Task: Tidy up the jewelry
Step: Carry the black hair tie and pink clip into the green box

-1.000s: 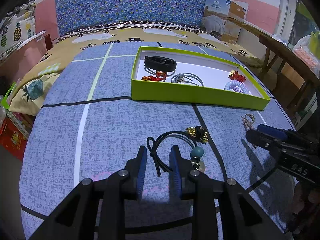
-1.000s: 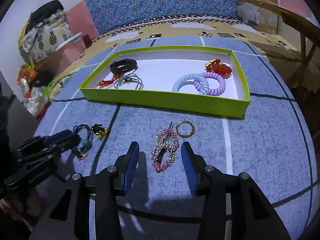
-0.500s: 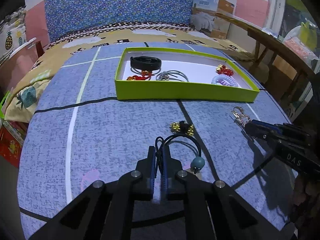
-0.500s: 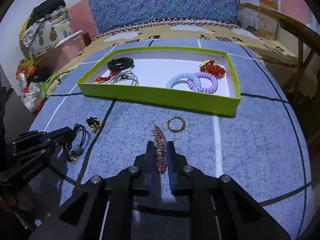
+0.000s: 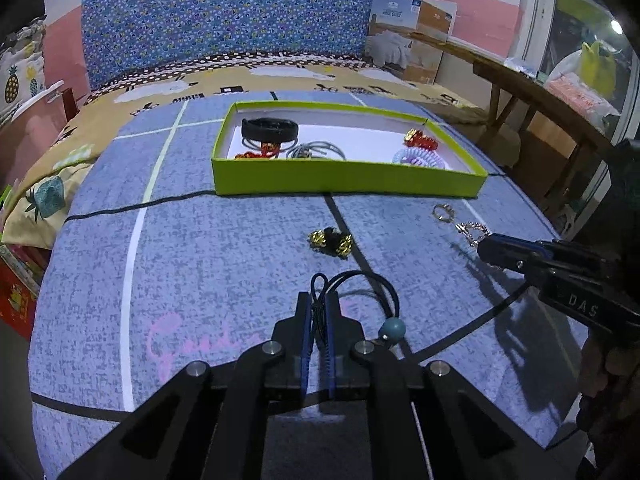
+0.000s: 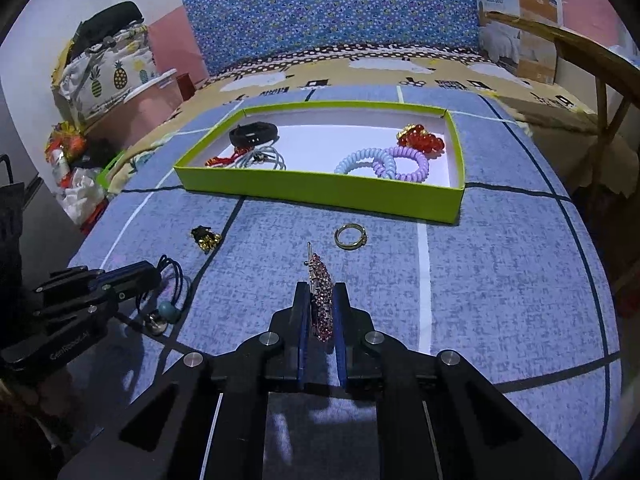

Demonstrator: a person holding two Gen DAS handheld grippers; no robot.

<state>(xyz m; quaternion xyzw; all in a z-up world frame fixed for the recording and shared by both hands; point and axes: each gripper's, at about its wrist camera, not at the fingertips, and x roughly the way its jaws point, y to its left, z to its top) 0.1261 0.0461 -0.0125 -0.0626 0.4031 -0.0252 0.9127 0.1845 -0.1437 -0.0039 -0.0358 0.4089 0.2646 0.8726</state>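
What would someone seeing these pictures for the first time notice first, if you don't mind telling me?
Probably the lime-green cardboard tray at the far middle of the blue patchwork cloth, holding spiral hair ties and a black band. Nearer, the right gripper is shut on a pink rhinestone hair clip, and the left gripper pinches a black elastic hair cord with a teal bead. A gold ring lies loose between clip and tray.

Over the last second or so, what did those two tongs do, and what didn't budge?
Both tongs closed: the left tongs onto the black hair tie, the right tongs onto the pink rhinestone clip, now standing on edge. The gold ring, gold bead cluster and green box stayed put.
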